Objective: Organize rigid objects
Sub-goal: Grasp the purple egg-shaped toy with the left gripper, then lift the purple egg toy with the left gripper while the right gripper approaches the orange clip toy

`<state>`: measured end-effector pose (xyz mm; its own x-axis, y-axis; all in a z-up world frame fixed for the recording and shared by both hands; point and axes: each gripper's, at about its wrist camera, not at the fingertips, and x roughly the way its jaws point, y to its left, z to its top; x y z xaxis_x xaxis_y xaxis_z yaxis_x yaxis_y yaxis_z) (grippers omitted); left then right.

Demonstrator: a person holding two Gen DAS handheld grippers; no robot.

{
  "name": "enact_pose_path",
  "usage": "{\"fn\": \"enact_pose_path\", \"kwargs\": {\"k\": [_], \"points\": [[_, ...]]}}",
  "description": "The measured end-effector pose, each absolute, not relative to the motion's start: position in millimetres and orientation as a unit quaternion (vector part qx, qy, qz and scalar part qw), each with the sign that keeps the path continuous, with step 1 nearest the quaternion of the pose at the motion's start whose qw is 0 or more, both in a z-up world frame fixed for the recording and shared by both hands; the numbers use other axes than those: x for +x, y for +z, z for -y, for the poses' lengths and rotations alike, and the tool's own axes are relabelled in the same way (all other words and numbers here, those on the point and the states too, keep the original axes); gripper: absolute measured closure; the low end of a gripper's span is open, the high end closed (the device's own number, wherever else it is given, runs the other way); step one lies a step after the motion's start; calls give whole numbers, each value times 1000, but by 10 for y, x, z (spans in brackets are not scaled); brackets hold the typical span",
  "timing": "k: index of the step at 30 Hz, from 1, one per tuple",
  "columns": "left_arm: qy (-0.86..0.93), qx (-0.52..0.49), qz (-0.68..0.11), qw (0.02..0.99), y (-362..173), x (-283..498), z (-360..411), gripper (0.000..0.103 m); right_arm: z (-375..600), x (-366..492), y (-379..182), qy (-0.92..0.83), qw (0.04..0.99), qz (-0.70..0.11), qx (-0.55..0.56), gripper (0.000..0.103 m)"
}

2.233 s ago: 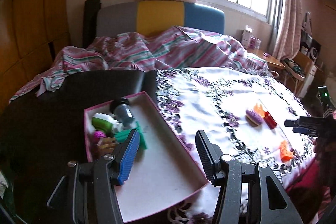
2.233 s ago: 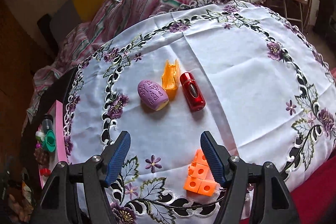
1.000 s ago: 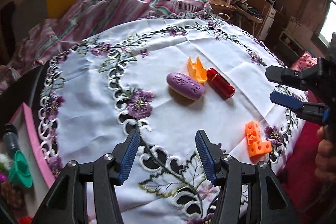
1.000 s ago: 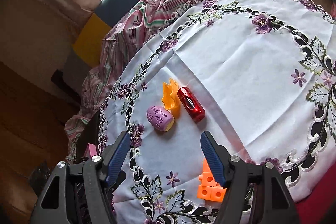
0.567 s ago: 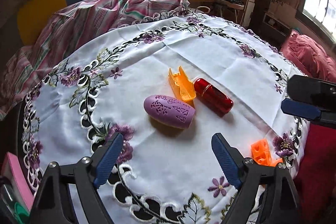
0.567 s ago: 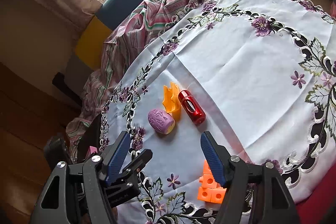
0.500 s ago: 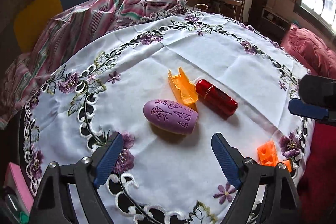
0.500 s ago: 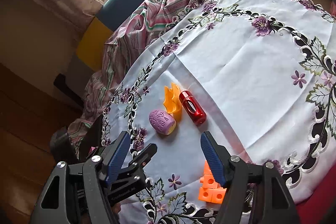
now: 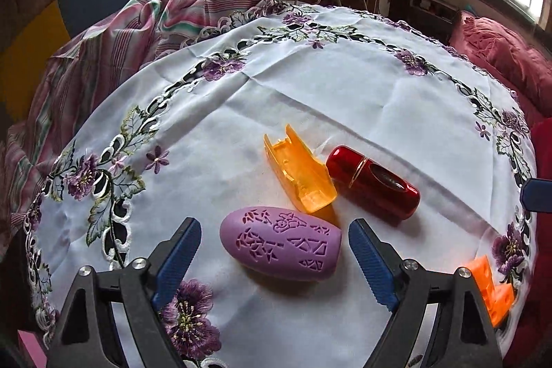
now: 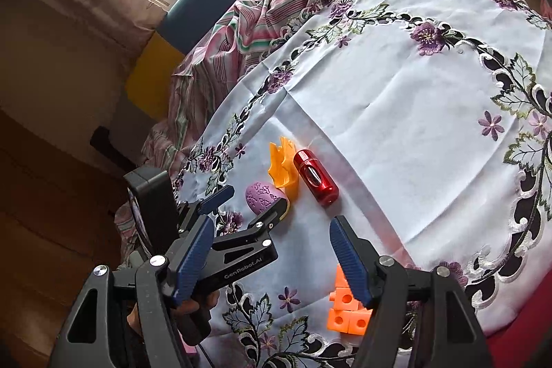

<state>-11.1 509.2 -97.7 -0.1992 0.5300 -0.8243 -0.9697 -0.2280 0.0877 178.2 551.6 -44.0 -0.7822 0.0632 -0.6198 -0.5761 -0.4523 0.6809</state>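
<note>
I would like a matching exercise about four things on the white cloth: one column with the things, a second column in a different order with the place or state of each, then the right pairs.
Things
1. purple egg-shaped case
2. orange open shell
3. red cylinder
4. orange block piece

Places or states
A. lies close beside the red cylinder, hollow side up
B. just ahead of the right tool, partly behind one finger
C. between the open fingers of the left tool, not gripped
D. shiny, lying on its side

Pairs: 1-C, 2-A, 3-D, 4-B

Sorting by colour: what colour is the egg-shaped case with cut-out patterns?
Purple egg-shaped case; clearest in the left wrist view.
</note>
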Motion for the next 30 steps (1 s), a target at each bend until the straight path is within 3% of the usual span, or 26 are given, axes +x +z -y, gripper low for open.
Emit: {"fn": "enact_pose_path", "kwargs": {"k": [3, 30], "points": [[704, -366, -298, 531, -1041, -151, -5088, 26, -5520, 1781, -442, 810, 199, -483, -267, 32], [791, -362, -232, 436, -1030, 404, -3285, 26, -5508, 1743, -472, 801, 212, -480, -289, 32]]}}
